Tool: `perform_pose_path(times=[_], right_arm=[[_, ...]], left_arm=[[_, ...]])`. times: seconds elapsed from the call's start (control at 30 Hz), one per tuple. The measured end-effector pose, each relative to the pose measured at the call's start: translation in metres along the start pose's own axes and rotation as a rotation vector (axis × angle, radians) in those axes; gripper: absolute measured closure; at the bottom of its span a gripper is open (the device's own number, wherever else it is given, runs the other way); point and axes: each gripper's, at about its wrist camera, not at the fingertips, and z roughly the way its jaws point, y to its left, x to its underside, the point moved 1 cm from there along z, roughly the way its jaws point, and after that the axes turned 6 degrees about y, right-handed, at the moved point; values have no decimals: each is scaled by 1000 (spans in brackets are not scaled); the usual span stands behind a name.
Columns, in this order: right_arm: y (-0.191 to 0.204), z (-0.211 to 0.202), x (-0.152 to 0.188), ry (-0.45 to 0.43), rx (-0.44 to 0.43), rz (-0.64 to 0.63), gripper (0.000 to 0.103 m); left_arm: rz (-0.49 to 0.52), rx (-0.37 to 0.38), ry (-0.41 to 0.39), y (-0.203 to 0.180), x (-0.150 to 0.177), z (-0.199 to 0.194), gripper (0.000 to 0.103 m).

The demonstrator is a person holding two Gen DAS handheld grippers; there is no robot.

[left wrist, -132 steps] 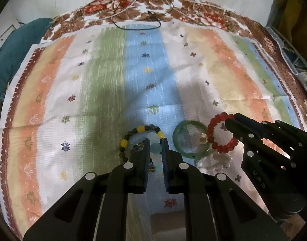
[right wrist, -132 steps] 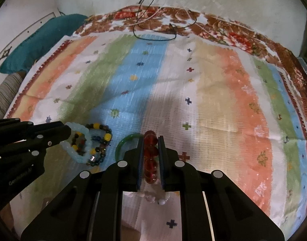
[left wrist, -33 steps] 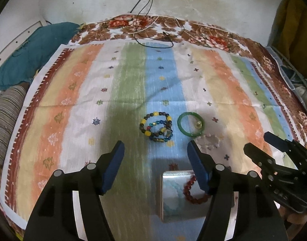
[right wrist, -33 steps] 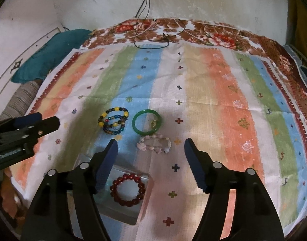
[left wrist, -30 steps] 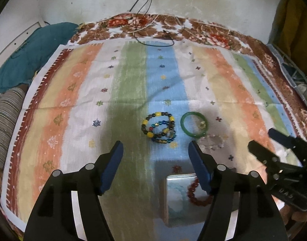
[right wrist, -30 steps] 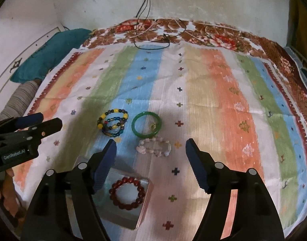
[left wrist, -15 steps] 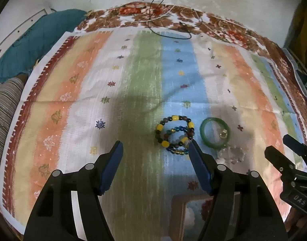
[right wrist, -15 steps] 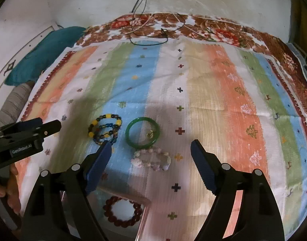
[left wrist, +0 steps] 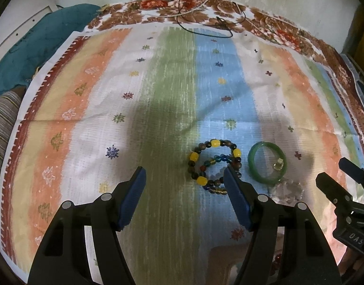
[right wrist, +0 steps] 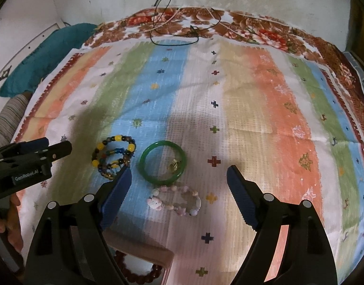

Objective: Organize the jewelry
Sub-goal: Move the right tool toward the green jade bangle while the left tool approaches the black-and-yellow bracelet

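Right wrist view | red bracelet now lodged in box | both hand-held grippers spread wide, empty, advanced toward pink bracelet | 3 bracelets left on cloth

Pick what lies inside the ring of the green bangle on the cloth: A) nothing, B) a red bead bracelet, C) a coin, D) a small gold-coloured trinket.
D: in the right wrist view a small gold-coloured trinket sits on the cloth within the green bangle; the red bead bracelet lies apart, in the box at the bottom edge.
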Motion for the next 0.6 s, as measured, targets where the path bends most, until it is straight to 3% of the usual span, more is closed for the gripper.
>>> perform_pose_path(times=[0.27, 0.6], right_arm=[[1, 17, -8, 26, 7, -7, 21], [-6, 45, -13, 74, 14, 14, 21]], left_arm=[[8, 37, 34, -2, -7, 20, 36], [5, 19, 62, 0, -13, 38, 35]])
